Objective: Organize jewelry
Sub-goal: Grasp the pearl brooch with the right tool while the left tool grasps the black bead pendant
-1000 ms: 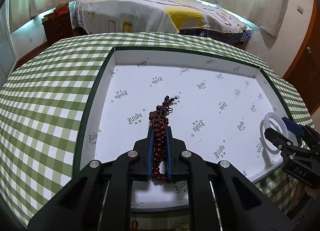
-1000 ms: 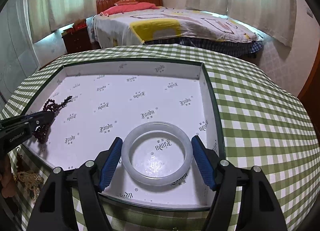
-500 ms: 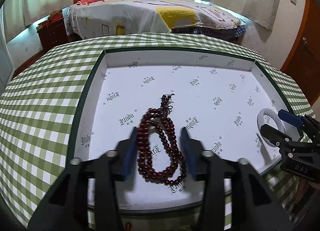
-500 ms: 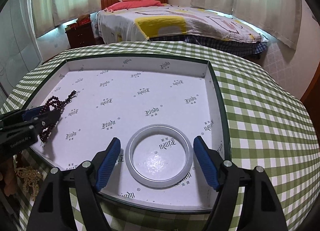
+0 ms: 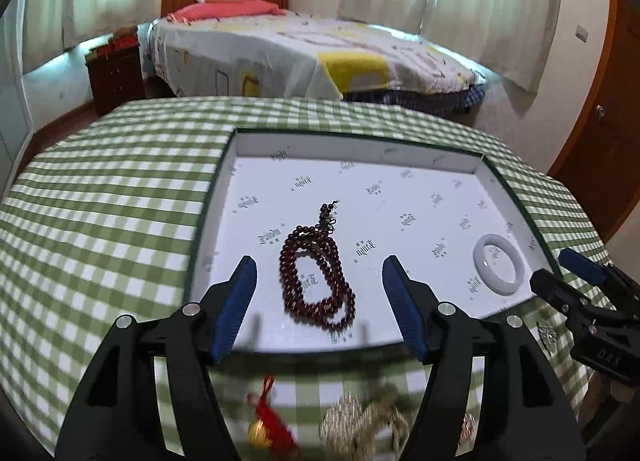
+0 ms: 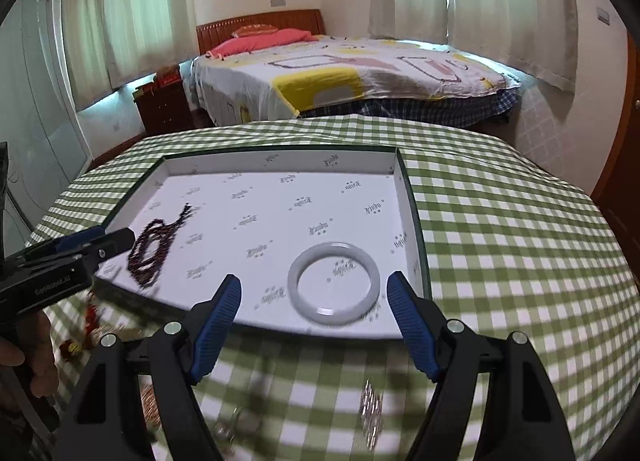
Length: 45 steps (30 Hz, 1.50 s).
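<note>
Jewelry lies in two spots of the shallow white tray [image 5: 436, 159]: a dark red bead necklace [image 5: 316, 269] coiled near the tray's left half and a pale bangle [image 6: 334, 283] flat near its right front corner. The left claw [image 5: 318, 291] hangs above the necklace with its blue pads spread apart and still widening; the beads show between the pads but neither pad touches them. The right claw [image 6: 314, 309] hangs above the near rim of the tray, its pads standing wide apart on either side of the bangle and clear of it. Both pieces rest on the tray floor, well apart from each other. On the green checked table [image 6: 520, 229], in front of the tray, lie more pieces, blurred: a red tassel with a gold bead [image 5: 268, 417], a heap of pale chain [image 5: 360, 421], and something small and silvery [image 6: 370, 417]. Beyond the table stands a bed [image 6: 360, 77].
</note>
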Motion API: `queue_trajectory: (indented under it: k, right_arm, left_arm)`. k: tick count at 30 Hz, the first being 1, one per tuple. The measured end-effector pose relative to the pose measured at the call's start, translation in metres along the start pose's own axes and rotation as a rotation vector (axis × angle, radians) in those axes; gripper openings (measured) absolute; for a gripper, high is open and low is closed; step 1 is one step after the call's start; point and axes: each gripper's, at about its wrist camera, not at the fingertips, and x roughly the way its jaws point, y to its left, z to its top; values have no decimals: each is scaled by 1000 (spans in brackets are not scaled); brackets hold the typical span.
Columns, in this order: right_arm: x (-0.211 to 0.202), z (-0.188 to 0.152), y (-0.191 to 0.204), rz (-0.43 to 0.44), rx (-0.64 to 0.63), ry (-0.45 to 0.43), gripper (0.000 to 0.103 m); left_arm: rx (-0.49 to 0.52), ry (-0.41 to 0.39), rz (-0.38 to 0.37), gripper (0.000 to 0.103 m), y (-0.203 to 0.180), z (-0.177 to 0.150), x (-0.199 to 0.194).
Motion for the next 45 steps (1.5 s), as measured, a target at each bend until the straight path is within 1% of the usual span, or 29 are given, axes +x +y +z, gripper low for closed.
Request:
queue_trajectory:
  k: [2,5,8,12,18,22,25,31,38,40,41,42,43,45]
  right_arm:
    - [-13,-8,3,-10,-1,-19,73]
    - [-29,-21,9,-21,-9,-38,73]
    - [-44,-37,13,-23,-18,-47,73]
    - [-57,-61,18,-9,-19,-32,73]
    - [-61,-89,28,24,-35,-1,73]
    - [-59,-106,37,49,-54,23,73]
    - [-58,-111,44,61,-68,34,73]
    - [-55,-117,51,57,-78,46,73]
    - [-47,-121,57,43,-100,76,73]
    - [-48,-121,56,35,-107,77,70]
    - [-48,-122,56,35,-109,75,65]
    - [-49,-122,56,36,-108,74,58]
    - [-50,-122,55,39,-105,72,55]
    - [-51,-123,53,46,-101,70,45]
  left_arm:
    - [0,-28,11,64,0,-5,-15]
    - [2,-65,17,64,-2,-21,-41]
    - [10,-83,30,64,-3,-35,-58]
    - [0,-74,39,64,0,-56,-76]
    - [-6,-61,58,64,7,-87,-95]
    - [-15,-44,65,64,11,-101,-101]
    - [-24,-32,69,64,16,-109,-103]
    - [-33,-25,70,64,17,-117,-107]
    - [-27,-15,61,64,13,-119,-106]
    - [-24,-11,57,64,11,-119,-105]
    - [-23,-9,56,64,11,-119,-105]
    - [-21,-7,54,64,10,-120,-105]
    - [-20,-7,54,64,9,-120,-104]
    - [-19,-6,53,64,8,-120,-104]
